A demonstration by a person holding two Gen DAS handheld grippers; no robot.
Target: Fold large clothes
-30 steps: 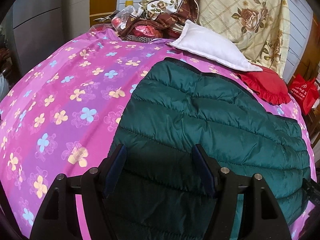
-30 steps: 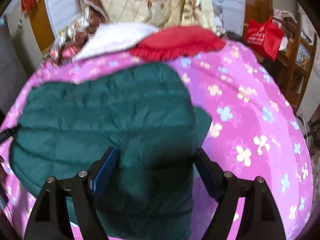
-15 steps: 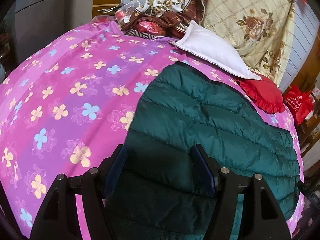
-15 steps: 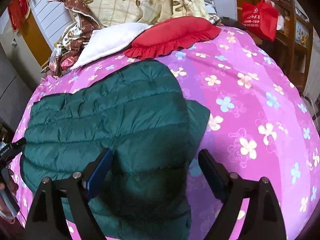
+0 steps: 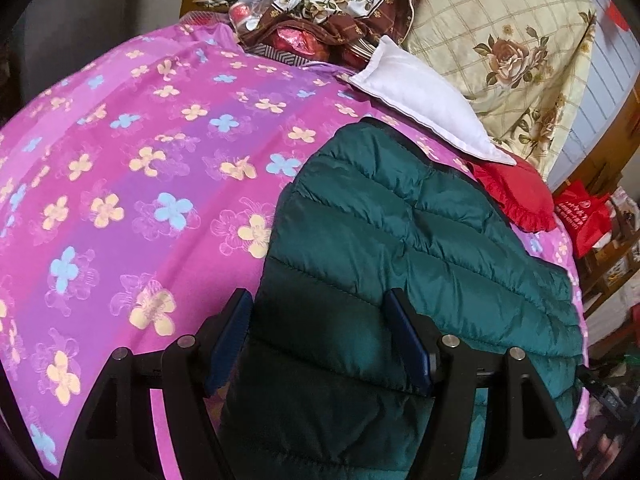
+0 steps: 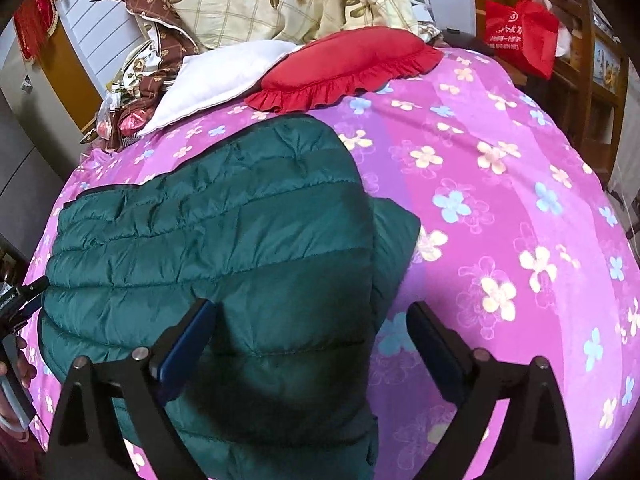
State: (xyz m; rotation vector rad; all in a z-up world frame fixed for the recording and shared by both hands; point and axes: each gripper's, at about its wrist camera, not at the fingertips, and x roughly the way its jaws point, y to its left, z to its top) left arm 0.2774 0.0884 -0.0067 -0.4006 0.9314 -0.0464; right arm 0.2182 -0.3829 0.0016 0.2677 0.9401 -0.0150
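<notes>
Claws (image 5: 320,336) (image 6: 312,344) spread wide above green jacket (image 5: 400,240).

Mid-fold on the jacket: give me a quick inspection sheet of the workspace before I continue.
Surface: pink floral bedsheet, smooth.
Job's things: green puffer jacket lying flat, a lower layer sticking out at its right edge.
Clutter: white pillow, red frilled cushion, floral quilt and wrapped items at the far end.
Grippers: left gripper and right gripper both open above the jacket, gripping nothing.
Cables: nothing seen.
Surroundings: red bag, wooden shelves.
</notes>
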